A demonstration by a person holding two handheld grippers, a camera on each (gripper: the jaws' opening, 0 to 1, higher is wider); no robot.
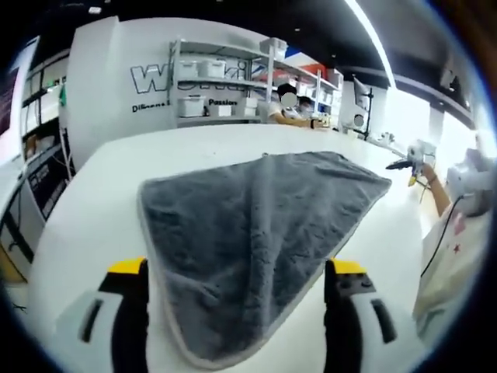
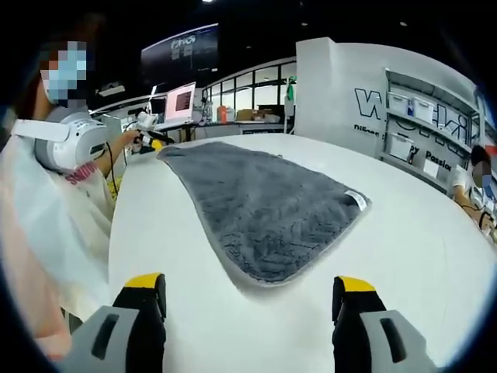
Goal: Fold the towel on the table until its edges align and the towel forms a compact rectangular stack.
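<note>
- Left gripper: jaws wide apart, yellow-tipped, black inner faces, rising from the bottom of the left gripper view. Nothing clamped.
- Grey towel lies spread flat on the white table. In the left gripper view its near corner runs down between the two jaws and past their tips; whether the cloth touches either jaw cannot be told.
- Towel edge has a lighter grey hem. Surface shows a pressed, zigzag nap.
- From the left gripper, the towel fans out ahead, with one corner far ahead and to the right.
- Right gripper: jaws also wide apart, holding nothing, hovering over bare table.
- In the right gripper view the towel sits ahead of the jaw tips, apart from them, its rounded near corner just beyond the gap between the jaws.
- A small white tag sits at the towel's corner ahead and to the right of the right gripper.
- A person in a pale garment stands at the table edge, left of the right gripper.
- Ahead of the left gripper, beyond the table: white shelving with white bins, and a seated person at the far edge.
- A white wall with dark lettering stands behind the shelving.
</note>
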